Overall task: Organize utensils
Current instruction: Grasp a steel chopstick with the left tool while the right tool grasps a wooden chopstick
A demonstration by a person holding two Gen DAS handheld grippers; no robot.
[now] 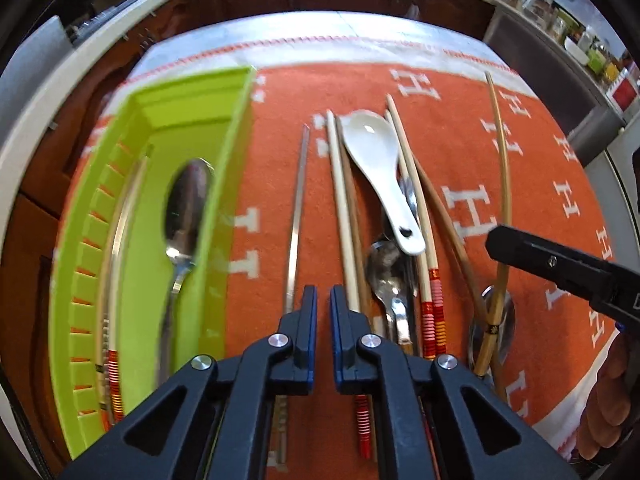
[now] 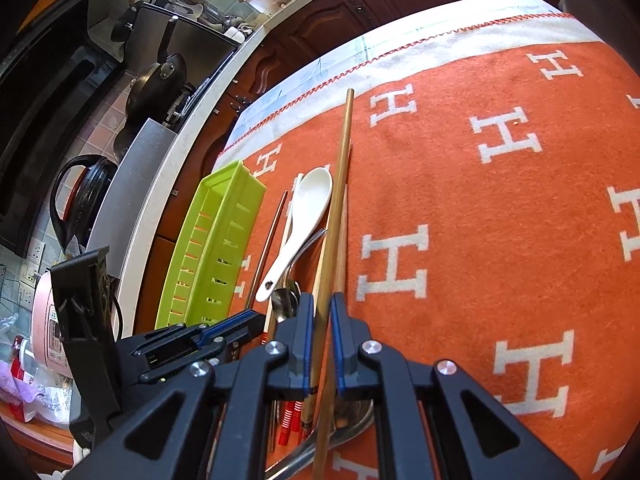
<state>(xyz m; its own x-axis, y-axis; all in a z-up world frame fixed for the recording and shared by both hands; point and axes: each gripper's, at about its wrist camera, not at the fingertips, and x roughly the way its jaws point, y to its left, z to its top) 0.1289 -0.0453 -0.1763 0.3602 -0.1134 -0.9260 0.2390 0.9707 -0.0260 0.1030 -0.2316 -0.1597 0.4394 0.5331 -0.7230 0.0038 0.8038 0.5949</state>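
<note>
A lime green tray [image 1: 236,152] lies at the left of the orange cloth and holds a metal spoon [image 1: 184,208] and a chopstick with red bands [image 1: 114,264]. Right of it lie a metal chopstick [image 1: 296,216], wooden chopsticks [image 1: 340,200], a white ceramic spoon [image 1: 380,168] and metal spoons [image 1: 386,272]. My left gripper [image 1: 324,300] hovers empty over the cloth, jaws nearly closed. My right gripper [image 2: 319,308] is shut on a long brown chopstick [image 2: 340,184], which also shows in the left wrist view [image 1: 502,184]. The tray [image 2: 216,248] and white spoon [image 2: 304,216] show in the right wrist view.
The orange cloth [image 2: 500,240] with white H letters covers the table. Beyond its left edge runs a kitchen counter [image 2: 160,184] with pans, a kettle and a rice cooker. A person's hand [image 1: 608,400] shows at the lower right of the left wrist view.
</note>
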